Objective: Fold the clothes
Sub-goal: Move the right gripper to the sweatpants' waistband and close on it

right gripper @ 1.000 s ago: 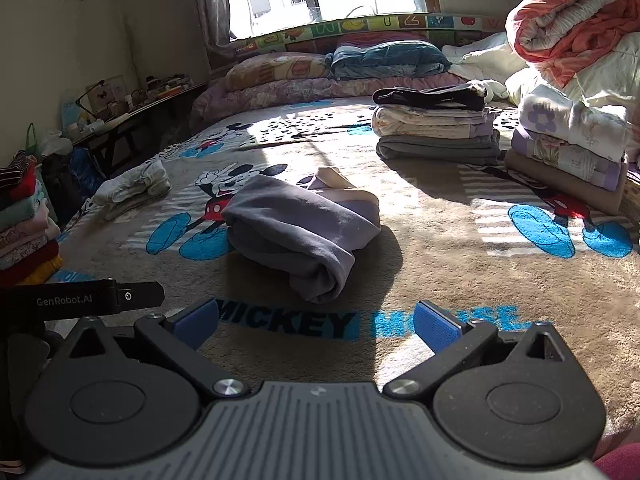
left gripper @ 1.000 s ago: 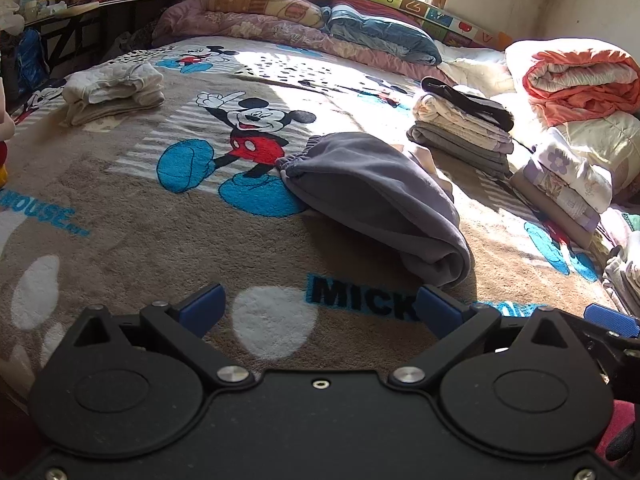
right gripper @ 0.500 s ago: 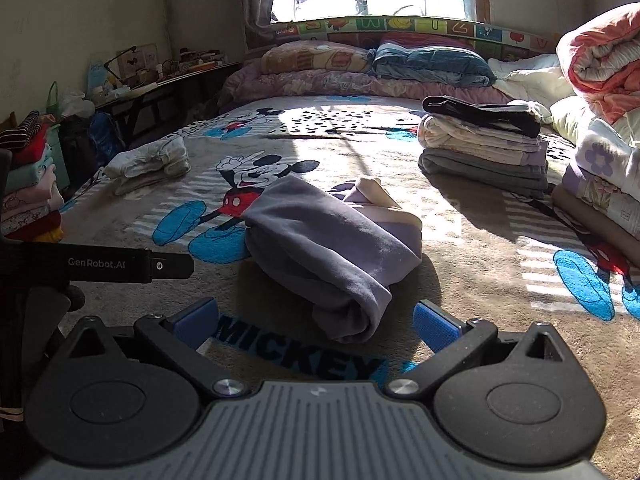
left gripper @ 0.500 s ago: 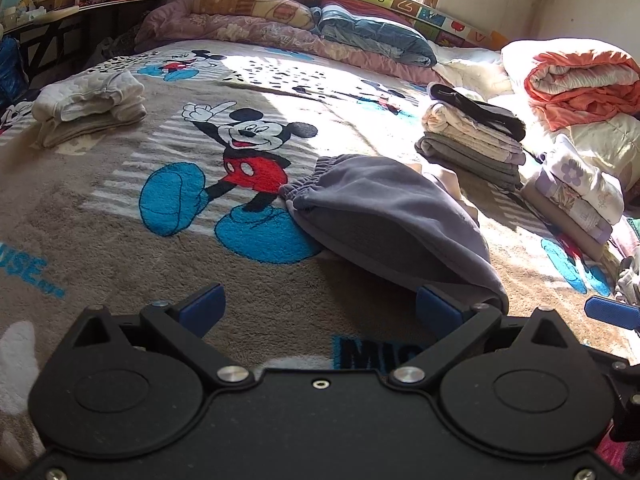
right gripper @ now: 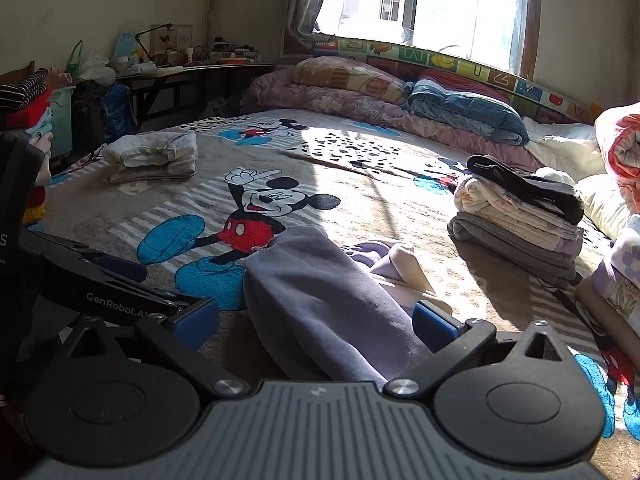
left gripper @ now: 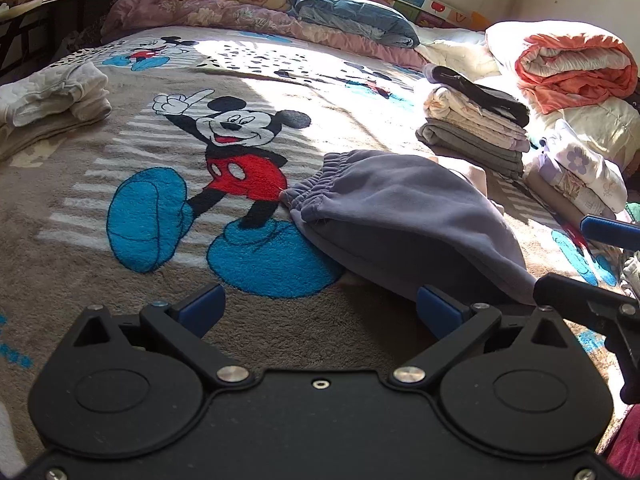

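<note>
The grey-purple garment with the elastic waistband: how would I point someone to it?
Start at the cartoon-mouse blanket covering the bed. Just right of the big mouse's blue shoes lies the grey-purple garment, loosely folded, gathered waistband toward the mouse. Unlike the neat stack of folded clothes behind it, it lies alone and rumpled.

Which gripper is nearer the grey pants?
Right. The right gripper is open with the grey pants already between its fingers. The left gripper, also open, sits just short of the pants' near edge, mostly to their left.
</note>
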Action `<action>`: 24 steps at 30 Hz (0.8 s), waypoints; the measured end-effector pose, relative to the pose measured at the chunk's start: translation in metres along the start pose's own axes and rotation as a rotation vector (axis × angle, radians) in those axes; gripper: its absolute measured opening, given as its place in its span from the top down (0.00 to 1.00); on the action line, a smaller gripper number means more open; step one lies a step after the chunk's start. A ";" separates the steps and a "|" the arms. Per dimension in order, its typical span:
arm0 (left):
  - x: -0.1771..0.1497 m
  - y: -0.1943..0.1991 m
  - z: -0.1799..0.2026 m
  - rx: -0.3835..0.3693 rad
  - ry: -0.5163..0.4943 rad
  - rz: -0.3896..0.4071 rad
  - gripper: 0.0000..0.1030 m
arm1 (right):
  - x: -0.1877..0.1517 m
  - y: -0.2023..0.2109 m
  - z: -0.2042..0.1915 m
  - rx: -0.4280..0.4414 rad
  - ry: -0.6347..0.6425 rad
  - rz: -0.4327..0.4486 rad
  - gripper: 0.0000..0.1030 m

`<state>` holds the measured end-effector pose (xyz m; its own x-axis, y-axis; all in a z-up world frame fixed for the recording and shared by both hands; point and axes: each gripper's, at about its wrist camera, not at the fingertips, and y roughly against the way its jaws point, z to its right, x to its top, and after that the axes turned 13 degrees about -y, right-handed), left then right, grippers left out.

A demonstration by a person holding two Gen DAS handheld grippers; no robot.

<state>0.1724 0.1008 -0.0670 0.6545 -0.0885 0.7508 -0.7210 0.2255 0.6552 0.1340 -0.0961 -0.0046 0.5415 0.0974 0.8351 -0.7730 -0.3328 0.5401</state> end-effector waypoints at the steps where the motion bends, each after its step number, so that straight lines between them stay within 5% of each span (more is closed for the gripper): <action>1: -0.001 -0.002 -0.004 -0.013 0.014 -0.003 0.00 | 0.001 -0.006 -0.004 -0.004 0.023 -0.006 0.12; 5: -0.003 -0.013 -0.018 -0.059 0.103 -0.016 0.00 | 0.004 -0.033 -0.021 -0.031 0.131 -0.029 0.30; 13: -0.003 -0.016 -0.040 0.006 0.127 -0.027 0.02 | 0.013 -0.070 -0.035 -0.057 0.229 -0.071 0.34; 16: -0.003 -0.013 -0.047 0.004 0.152 -0.018 0.02 | 0.016 -0.081 -0.033 -0.051 0.239 -0.103 0.48; 17: -0.003 -0.013 -0.047 0.004 0.152 -0.018 0.02 | 0.017 -0.083 -0.032 -0.046 0.239 -0.114 0.61; 19: -0.003 -0.011 -0.046 0.004 0.150 -0.018 0.02 | 0.020 -0.083 -0.027 -0.021 0.207 -0.125 0.80; 24: -0.004 -0.008 -0.041 0.005 0.130 -0.012 0.02 | 0.033 -0.057 0.005 0.056 -0.009 -0.056 0.84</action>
<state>0.1854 0.1387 -0.0787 0.6865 0.0356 0.7262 -0.7142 0.2206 0.6643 0.1979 -0.0784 -0.0082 0.5867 0.1089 0.8025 -0.7219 -0.3786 0.5792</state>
